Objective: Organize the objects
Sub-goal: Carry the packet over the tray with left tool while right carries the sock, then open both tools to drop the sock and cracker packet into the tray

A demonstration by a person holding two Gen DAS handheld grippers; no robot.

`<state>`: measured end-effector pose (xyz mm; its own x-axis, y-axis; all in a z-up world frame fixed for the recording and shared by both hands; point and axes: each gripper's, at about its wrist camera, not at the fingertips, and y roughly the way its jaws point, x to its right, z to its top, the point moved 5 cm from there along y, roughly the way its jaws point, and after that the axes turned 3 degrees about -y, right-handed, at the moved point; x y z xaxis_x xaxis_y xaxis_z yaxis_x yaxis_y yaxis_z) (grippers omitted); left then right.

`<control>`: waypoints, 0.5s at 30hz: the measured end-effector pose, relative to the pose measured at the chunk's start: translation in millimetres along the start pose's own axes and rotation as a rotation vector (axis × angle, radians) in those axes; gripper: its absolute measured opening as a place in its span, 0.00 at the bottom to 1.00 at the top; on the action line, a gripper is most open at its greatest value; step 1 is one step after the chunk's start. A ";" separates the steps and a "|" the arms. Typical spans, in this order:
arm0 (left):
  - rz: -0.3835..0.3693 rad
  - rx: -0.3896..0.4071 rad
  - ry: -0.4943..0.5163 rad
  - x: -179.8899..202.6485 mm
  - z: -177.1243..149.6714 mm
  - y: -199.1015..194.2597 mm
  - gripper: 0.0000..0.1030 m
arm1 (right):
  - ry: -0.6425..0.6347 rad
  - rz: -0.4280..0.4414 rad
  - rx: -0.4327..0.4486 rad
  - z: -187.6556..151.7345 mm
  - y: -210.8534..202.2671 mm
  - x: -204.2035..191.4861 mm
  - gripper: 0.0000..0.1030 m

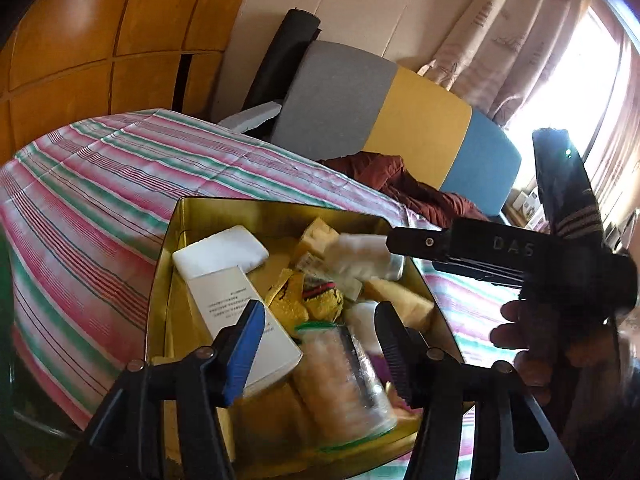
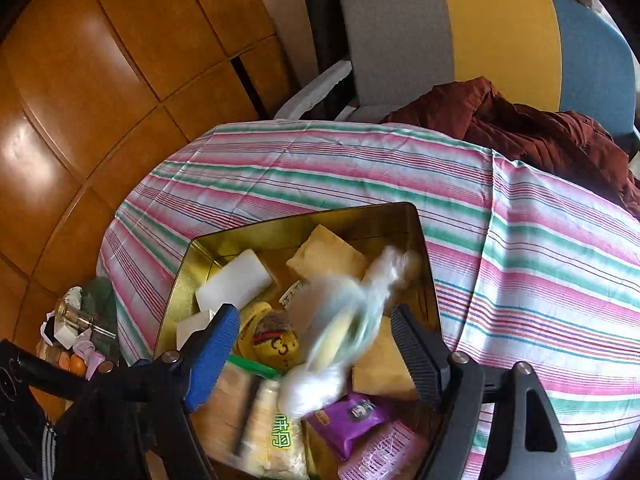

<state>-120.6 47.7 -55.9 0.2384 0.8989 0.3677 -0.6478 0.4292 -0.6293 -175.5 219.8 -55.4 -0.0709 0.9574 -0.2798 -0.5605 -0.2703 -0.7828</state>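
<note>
Over the gold tin (image 2: 192, 256) on the striped cloth (image 2: 520, 240), my right gripper (image 2: 316, 344) stands with its jaws apart, and a clear-wrapped packet (image 2: 340, 332), blurred, sits between them above the tin's contents; I cannot tell whether the pads touch it. My left gripper (image 1: 320, 344) hangs open over a zip bag (image 1: 344, 376). I judge this the dropping-in step; next, pull the right clear and look for another loose item.

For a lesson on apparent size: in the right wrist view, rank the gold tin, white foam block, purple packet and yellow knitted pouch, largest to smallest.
1. Gold tin
2. White foam block
3. Purple packet and yellow knitted pouch: look alike; the packet is nearer the camera, so unranked.
</note>
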 end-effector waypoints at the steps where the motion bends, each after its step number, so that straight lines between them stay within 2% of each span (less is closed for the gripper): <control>1: 0.009 -0.003 0.006 -0.6 -2.5 0.4 0.57 | 0.000 0.004 -0.007 -4.5 -0.8 0.4 0.77; 8: 0.108 0.018 0.044 -6.1 -15.5 -11.1 0.60 | -0.023 -0.045 -0.005 -32.7 -9.1 3.8 0.77; 15: 0.200 0.082 0.099 -3.6 -20.3 -36.0 0.76 | -0.042 -0.124 0.045 -58.2 -32.7 4.8 0.77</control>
<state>-83.4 30.8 -48.5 0.1667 0.9713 0.1695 -0.7453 0.2367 -0.6233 -109.5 227.3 -63.5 -0.0332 0.9868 -0.1583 -0.6035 -0.1460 -0.7838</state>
